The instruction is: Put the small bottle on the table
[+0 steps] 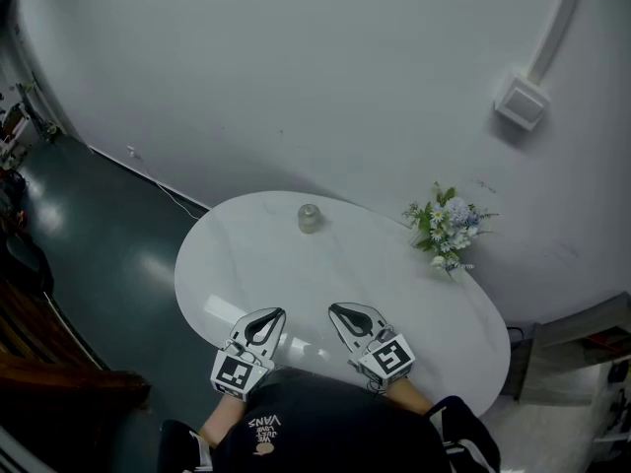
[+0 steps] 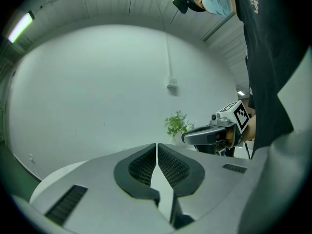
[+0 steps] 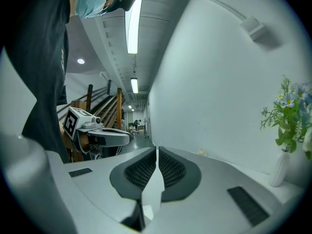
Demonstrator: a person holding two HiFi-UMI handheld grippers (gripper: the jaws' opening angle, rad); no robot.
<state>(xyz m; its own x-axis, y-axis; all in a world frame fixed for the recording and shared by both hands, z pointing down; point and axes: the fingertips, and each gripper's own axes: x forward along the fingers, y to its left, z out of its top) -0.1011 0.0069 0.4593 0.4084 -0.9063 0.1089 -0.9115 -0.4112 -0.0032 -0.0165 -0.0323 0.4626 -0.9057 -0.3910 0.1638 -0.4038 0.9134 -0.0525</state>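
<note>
I am holding my left gripper (image 1: pixel 272 315) and my right gripper (image 1: pixel 339 311) side by side over the near edge of the round white table (image 1: pixel 237 264). Both are pointing away from me toward the wall (image 1: pixel 296 77), and both pairs of jaws are pressing together with nothing between them. The bottle (image 1: pixel 310 218) is standing upright on the far side of the table, well apart from both grippers, while the flowers (image 1: pixel 446 227) are sitting at the table's far right edge, near the wall.
</note>
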